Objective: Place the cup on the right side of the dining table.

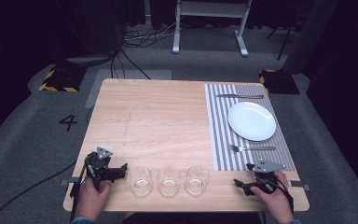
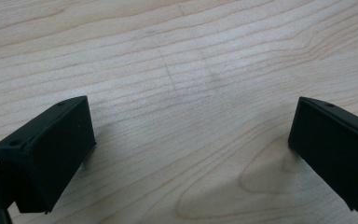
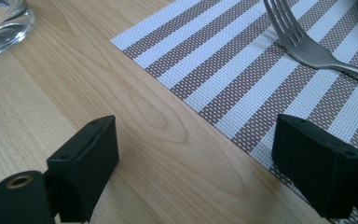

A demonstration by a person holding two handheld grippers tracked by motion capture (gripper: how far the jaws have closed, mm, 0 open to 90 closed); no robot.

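On my overhead feed I see both grippers parked at the near edge of the wooden table point(image 1: 158, 116). My left gripper point(image 1: 121, 169) sits at about 7 o'clock of the tabletop, its tips pointing toward 3 o'clock at the first of three clear glasses. Its own camera shows the two black jaws spread wide with bare wood grain between them, holding nothing.

The left glass point(image 1: 139, 180) stands just beside those tips, though I cannot tell whether they touch it. The middle glass point(image 1: 168, 180) and the right glass point(image 1: 197, 179) follow in a row along the near edge, at roughly 6 o'clock, each standing upright and close to its neighbour.

My right gripper point(image 1: 239, 184) rests at about 5 o'clock, pointing toward 9 o'clock at the right glass, near it but apart from it. In the right gripper view point(image 3: 193, 158) its jaws also stand wide apart and empty, one over the wood and the other over the corner of the striped placemat point(image 3: 242, 70). In that view a glass edge sits at 10 o'clock and the tines of a fork point(image 3: 303, 42) at 1 o'clock.

On the overhead feed the placemat covers the table's right side at 3 o'clock. A white plate point(image 1: 251, 121) lies on it, with a knife point(image 1: 240, 96) beyond the plate and the fork on the near side of it.
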